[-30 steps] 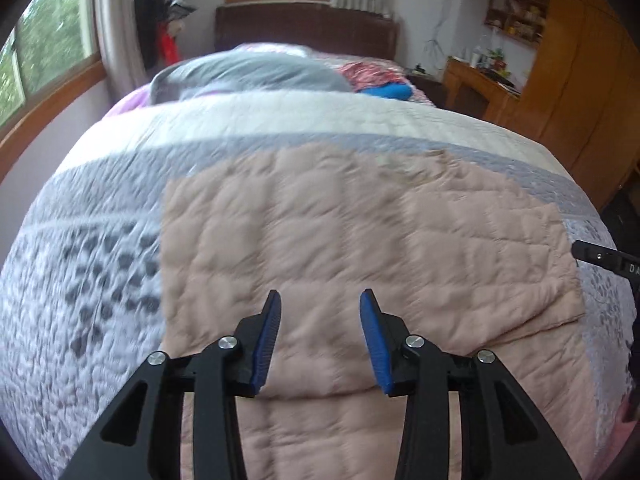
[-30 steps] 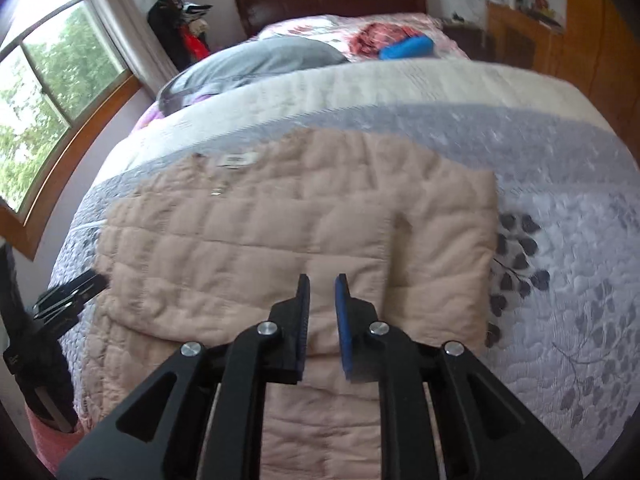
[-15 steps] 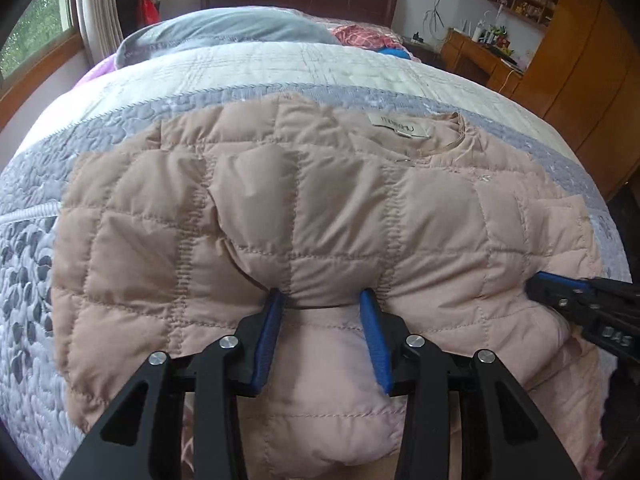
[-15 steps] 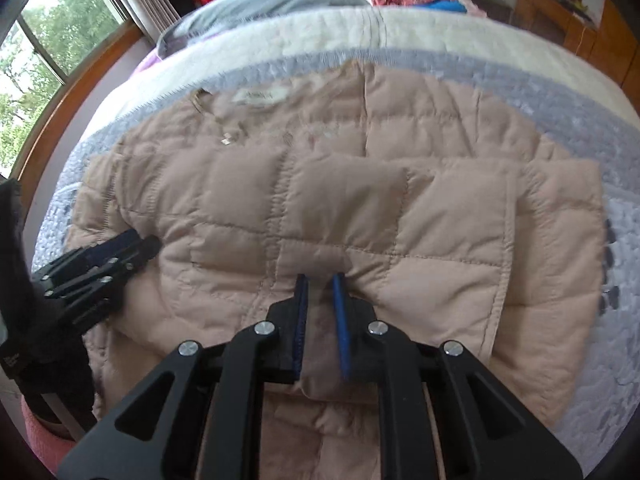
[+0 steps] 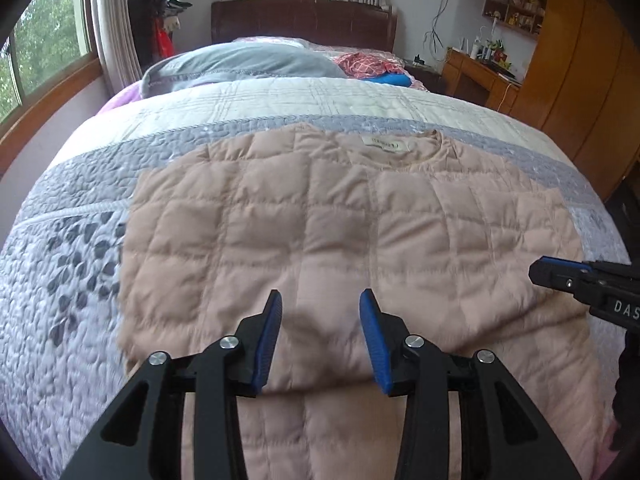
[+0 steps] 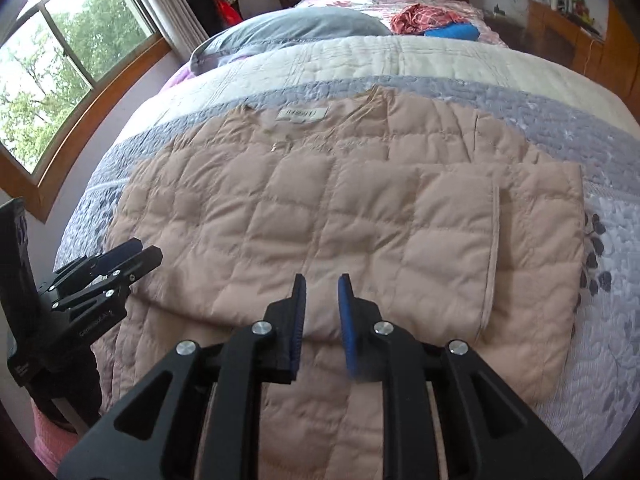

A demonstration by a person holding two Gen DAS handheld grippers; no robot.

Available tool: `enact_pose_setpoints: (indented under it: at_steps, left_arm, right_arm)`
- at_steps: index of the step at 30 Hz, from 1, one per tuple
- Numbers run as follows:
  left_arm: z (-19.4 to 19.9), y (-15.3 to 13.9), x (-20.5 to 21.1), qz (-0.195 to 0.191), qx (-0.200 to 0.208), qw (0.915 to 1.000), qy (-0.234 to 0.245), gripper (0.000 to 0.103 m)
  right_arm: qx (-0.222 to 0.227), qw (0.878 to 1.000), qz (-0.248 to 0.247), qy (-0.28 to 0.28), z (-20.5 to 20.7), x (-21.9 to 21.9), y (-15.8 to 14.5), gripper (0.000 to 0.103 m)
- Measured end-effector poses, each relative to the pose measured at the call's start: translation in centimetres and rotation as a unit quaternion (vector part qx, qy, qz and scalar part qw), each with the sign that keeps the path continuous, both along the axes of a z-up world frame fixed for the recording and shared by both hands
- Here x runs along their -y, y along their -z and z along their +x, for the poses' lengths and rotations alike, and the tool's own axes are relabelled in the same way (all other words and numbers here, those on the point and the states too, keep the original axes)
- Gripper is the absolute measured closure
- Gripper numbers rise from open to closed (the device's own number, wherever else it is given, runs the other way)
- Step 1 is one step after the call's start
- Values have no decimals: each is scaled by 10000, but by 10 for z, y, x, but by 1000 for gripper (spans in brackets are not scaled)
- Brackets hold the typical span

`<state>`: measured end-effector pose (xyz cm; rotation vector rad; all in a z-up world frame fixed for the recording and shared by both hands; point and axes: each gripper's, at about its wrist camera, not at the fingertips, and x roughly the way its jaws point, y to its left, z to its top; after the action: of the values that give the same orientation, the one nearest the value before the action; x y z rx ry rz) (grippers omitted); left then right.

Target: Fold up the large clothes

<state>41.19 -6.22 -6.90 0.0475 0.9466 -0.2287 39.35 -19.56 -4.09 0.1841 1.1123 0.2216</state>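
A beige quilted jacket [image 5: 320,232] lies flat on the bed, collar and white label [image 5: 382,143] at the far side, sleeves folded in over the body. In the right wrist view the jacket [image 6: 320,216] shows a folded sleeve panel on the right. My left gripper [image 5: 320,312] is open and empty, above the jacket's folded lower edge. My right gripper [image 6: 322,296] is open and empty, above the same edge further right. Each gripper shows in the other's view, the right gripper [image 5: 560,274] at the right and the left gripper [image 6: 120,260] at the left.
The bed has a grey and white quilt [image 5: 72,264] with a leaf print. A grey pillow [image 5: 244,64], red cloth [image 5: 364,62] and blue item [image 5: 390,79] lie near the dark headboard [image 5: 304,16]. Windows stand left, a wooden desk [image 5: 476,72] and wardrobe [image 5: 580,80] right.
Both grippers have pulled back and up from the jacket after dipping close to it. The right gripper has opened from a nearly shut state. The jacket now lies flat and released.
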Motion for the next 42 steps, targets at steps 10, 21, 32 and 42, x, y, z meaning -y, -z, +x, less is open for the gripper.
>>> enact_pose_setpoints:
  at_steps: [10,21,32,42]
  left_arm:
    - [-11,13,-7,200,190,9996,0,62]
    - [-7,32,-2,340,146,9993,97,61]
    - [-5,41,-1,325,155,9993,141,61]
    - [-13,34,0,430,188,9988,153,61]
  right_arm:
    - [-77,9999,-98,-44,2,-11,15,86]
    - [-144,9996,-215,-81,8,-14,39,86]
    - [-11,9998,-172,-123,5,-13,50,86]
    - [171,9997,-34,-171,-11,-12,35,79]
